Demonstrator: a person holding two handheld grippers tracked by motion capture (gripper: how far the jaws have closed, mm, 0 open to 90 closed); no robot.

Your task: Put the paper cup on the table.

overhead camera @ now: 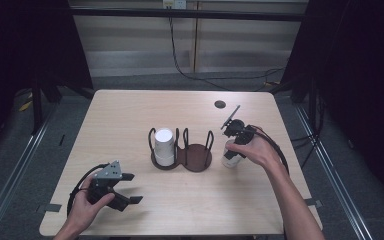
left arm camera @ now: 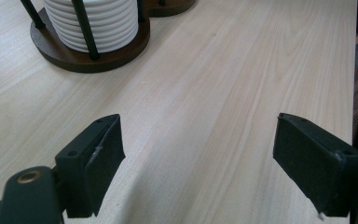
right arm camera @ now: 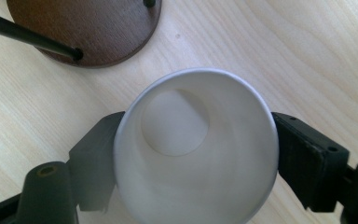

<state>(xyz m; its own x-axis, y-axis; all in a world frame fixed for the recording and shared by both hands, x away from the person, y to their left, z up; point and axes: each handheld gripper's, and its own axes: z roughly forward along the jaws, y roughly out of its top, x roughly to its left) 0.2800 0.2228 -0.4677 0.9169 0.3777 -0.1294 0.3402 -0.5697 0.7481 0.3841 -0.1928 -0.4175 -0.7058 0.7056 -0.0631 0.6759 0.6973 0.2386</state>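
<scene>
Right tool (right arm camera: 193, 154) pinching a white paper cup (right arm camera: 196, 154), one jaw on each side of the cup wall, mouth facing the camera, empty inside. In the high view the right tool (overhead camera: 236, 145) and cup (overhead camera: 230, 157) sit at the table's right side, right hand (overhead camera: 255, 150) wrapped over the tool, cup bottom at or near the table, contact unclear. Just beyond the cup, toward table centre, is the dark wooden two-ring cup holder (overhead camera: 182, 155) with thin black upright posts; the ring nearest the right tool (right arm camera: 86, 30) has nothing in it. The farther ring holds a stack of white cups (overhead camera: 164, 146), upside down.

Left tool (left arm camera: 198, 165) jaws spread wide, nothing between them, just bare light wood table (left arm camera: 223, 93) under them. Stack and holder base (left arm camera: 91, 58) ahead of it to the upper left, well apart. High view: left tool (overhead camera: 125, 192) near the table's front-left, left hand (overhead camera: 87, 207) gripping it. Small dark round spot (overhead camera: 220, 104) on the table beyond the right tool.
</scene>
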